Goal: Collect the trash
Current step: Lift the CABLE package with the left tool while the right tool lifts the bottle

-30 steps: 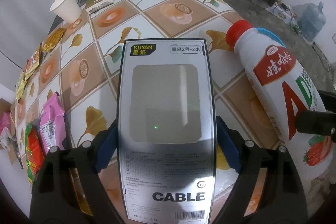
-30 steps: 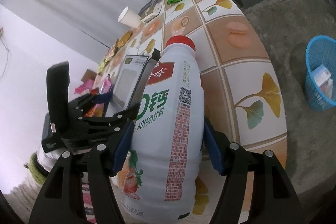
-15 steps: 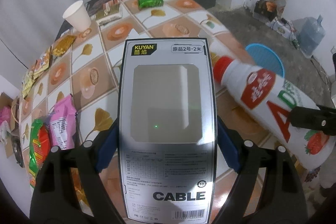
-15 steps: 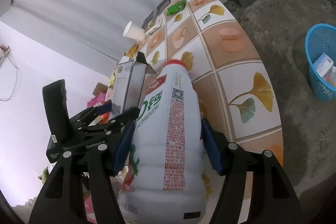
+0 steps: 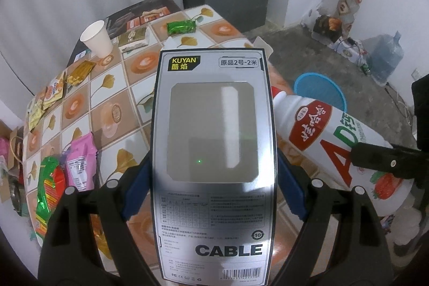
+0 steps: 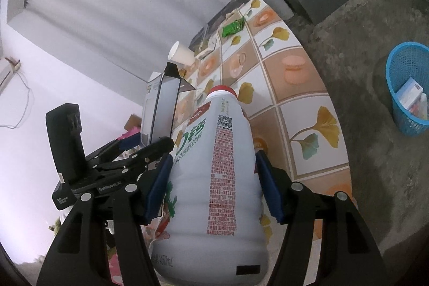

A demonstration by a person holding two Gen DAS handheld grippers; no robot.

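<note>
Left tool (image 5: 211,186): tilted down, clamped on cable box (image 5: 213,152).
Right tool (image 6: 214,189): clamped on milk bottle (image 6: 214,178).
Desk (image 5: 120,87): tiled, wrappers, paper cup (image 5: 97,39).
Floor: blue basket (image 6: 409,87).

My left gripper (image 5: 211,192) points steeply down, its blue pads (image 5: 135,195) pressed against the two long edges of the cable box (image 5: 214,152); the black arms spread wide below them; my right gripper (image 6: 214,186) tilts down less sharply, its pads (image 6: 158,186) clamped on the flanks of the white bottle (image 6: 214,178) (red cap pointing away from me); the two grippers sit close side by side, the left one's body showing just to the left in my right wrist view.
</note>
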